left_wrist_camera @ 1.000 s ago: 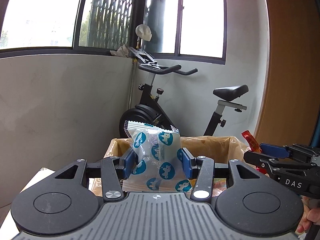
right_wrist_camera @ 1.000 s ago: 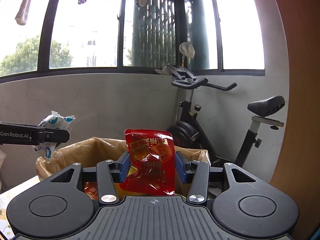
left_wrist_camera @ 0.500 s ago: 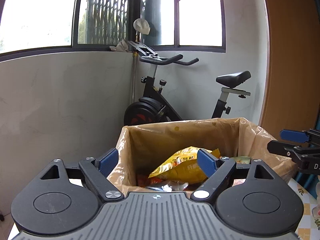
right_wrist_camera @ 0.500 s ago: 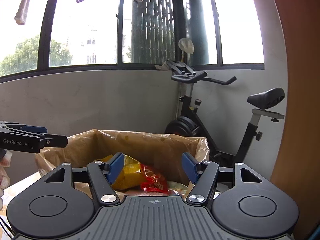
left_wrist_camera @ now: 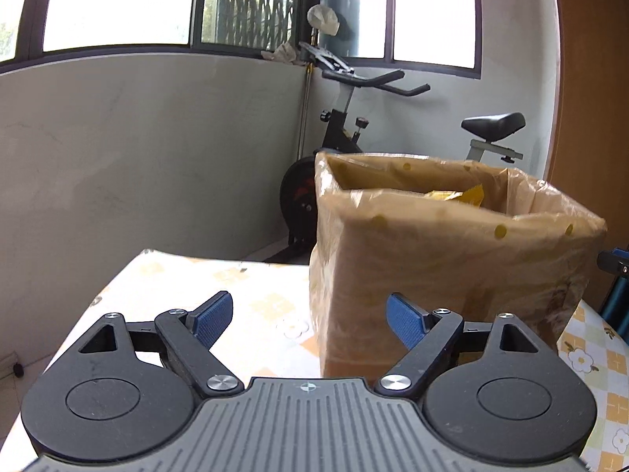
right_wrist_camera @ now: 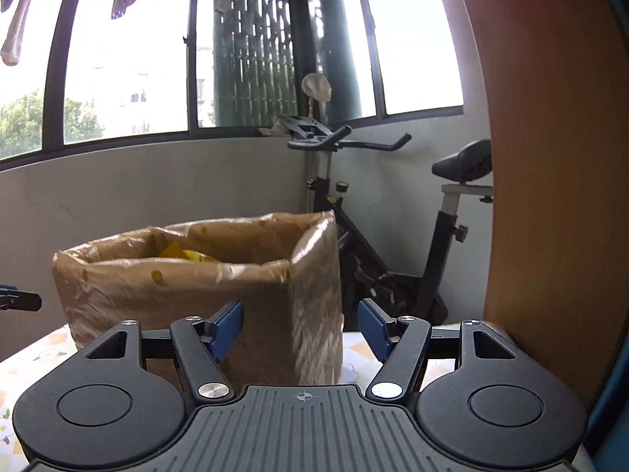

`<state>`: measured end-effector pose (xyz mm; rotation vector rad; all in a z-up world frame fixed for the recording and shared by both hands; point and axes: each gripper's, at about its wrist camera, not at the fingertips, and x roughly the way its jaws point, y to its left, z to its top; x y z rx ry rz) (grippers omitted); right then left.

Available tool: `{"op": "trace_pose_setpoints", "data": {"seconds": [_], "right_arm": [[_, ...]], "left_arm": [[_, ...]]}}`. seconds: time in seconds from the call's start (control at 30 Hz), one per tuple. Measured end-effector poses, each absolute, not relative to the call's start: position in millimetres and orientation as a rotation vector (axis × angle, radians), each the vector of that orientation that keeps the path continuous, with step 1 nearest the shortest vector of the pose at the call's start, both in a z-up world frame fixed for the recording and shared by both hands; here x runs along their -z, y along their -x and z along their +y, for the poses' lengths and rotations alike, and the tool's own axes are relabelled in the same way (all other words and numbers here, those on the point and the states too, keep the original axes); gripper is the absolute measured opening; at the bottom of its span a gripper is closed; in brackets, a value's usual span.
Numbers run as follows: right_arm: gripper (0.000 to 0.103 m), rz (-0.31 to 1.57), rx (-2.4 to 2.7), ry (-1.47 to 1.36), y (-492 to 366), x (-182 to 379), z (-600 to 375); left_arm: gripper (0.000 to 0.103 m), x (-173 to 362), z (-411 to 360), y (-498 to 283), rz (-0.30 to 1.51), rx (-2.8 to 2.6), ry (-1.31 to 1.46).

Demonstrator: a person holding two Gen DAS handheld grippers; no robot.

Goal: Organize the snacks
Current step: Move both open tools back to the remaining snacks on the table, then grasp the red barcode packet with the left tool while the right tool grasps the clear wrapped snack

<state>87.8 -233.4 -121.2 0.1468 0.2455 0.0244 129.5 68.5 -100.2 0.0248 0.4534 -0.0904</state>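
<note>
Both grippers were empty and spread wide at this moment. One second before, the left gripper (left_wrist_camera: 308, 316) held a white packet with blue dots and the right gripper (right_wrist_camera: 300, 328) held a red packet over the box; half a second before, both had already let go and hung above the open top, where yellow and red packets lay inside. Now the two had come down and back, so each camera looked at the side of the box (left_wrist_camera: 444, 267) and not into it. The box, lined with a brown plastic bag, stood on the table (left_wrist_camera: 243, 287) with the flower-pattern cloth. Of the snacks only a yellow packet (left_wrist_camera: 458, 195) showed over the rim; in the right wrist view the same yellow packet (right_wrist_camera: 184, 253) was seen just inside. The white and red packets were not visible from this height. The tip of the other gripper showed at the edge of each view. The exercise bike (right_wrist_camera: 397, 212) stood behind by the wall
</note>
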Motion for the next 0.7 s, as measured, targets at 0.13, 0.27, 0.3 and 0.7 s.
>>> {"op": "trace_pose_setpoints", "data": {"seconds": [0.13,0.27,0.3,0.7], "right_arm": [[0.061,0.311,-0.011,-0.182,-87,150,-232],[0.060,0.392,-0.013,-0.193,-91,179,-225],[0.060,0.413,-0.016,-0.191,-93,186,-223],[0.049,0.566,-0.103,-0.008,-102,225,-185]], "left_arm": [[0.085,126,71,-125,0.510,0.084,-0.022],[0.084,154,67,-121,0.567,0.106,-0.039],[0.084,161,64,-120,0.578,0.114,-0.053],[0.084,187,62,-115,0.665,0.141,-0.061]]}}
